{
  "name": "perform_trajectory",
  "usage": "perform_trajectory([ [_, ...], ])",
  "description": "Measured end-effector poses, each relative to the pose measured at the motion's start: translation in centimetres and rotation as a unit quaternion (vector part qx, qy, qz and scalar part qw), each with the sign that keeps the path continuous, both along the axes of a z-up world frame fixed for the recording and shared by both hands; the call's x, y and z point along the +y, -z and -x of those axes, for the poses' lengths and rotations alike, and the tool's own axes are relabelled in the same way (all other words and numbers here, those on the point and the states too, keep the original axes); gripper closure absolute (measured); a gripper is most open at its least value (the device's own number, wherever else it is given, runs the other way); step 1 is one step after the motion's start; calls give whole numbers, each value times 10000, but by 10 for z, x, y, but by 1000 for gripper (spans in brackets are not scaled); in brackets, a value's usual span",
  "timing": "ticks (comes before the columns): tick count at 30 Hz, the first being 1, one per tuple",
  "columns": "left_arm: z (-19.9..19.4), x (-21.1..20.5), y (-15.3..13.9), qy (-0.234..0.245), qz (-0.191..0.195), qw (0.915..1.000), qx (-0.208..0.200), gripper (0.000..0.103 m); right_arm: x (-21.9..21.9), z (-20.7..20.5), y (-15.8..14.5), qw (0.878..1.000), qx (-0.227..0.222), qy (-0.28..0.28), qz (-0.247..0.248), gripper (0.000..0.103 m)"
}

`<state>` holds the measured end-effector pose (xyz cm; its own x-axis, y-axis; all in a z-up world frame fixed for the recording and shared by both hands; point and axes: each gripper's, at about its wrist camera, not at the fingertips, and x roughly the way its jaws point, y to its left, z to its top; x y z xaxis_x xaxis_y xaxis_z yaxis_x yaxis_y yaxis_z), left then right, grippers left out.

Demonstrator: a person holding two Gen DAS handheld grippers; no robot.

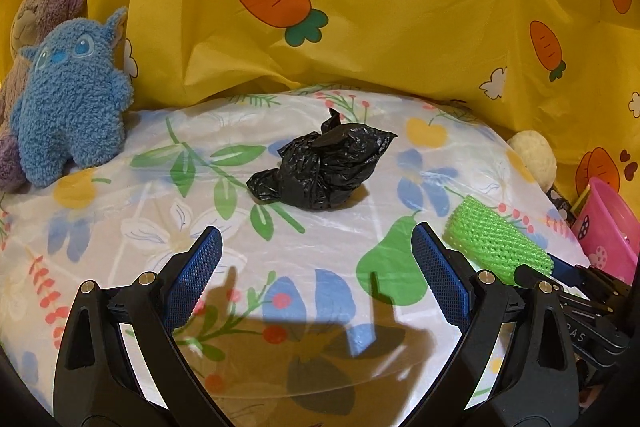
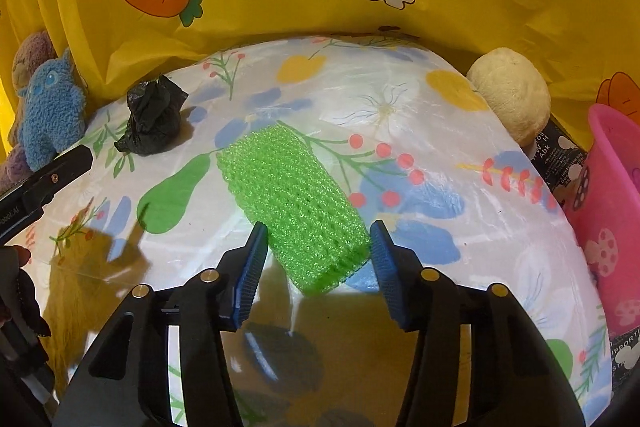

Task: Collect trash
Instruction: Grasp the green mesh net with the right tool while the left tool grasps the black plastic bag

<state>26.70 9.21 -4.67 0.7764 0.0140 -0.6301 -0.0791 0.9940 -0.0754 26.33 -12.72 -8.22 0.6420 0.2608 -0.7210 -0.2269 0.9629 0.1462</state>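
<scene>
Right tongs (image 2: 318,251) bracketing green foam net (image 2: 292,203) (contact unclear), left tongs (image 1: 316,259) apart, black bag (image 1: 320,171) beyond.

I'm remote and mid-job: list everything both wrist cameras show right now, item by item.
Crumpled bag: one, black, mid-table, ahead of the left claw.
Foam net sleeve: one, green, lying between the right claw's fingers.
Plush toys: blue, purple behind it, far left; cream, far right.
Bin: one, pink, right edge.
Tablecloth: floral, white.
Backdrop: yellow, carrot print.
Left claw: open, empty.
Right claw: around the sleeve, contact unclear.
</scene>
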Motion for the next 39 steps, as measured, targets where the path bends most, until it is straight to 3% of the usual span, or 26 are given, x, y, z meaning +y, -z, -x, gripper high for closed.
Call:
perform_trajectory([
  [2,-6,-1,1,1,-24,10000,9,9,1,-2,1,10000,33,-80,-30,75],
  [5,-17,-4,3,30,-97,9999,18,9,1,-3,2,9998,60,-163,-104,84],
  [17,-72,-10,20,-16,-36,9995,308,12,-25,15,-17,9976,-466,66,-510,89],
  [20,-79,-12,22,40,-43,9992,386,23,-29,18,-20,9969,-526,62,-577,89],
  [25,-88,-13,30,185,18,9978,631,58,-32,22,-23,9962,-559,32,-667,89],
  [31,-85,-13,30,269,65,9978,602,86,-35,29,-26,9954,-619,25,-735,89],
  [39,-60,-26,16,533,104,9979,360,94,-50,43,-33,9935,-759,115,-846,89],
])
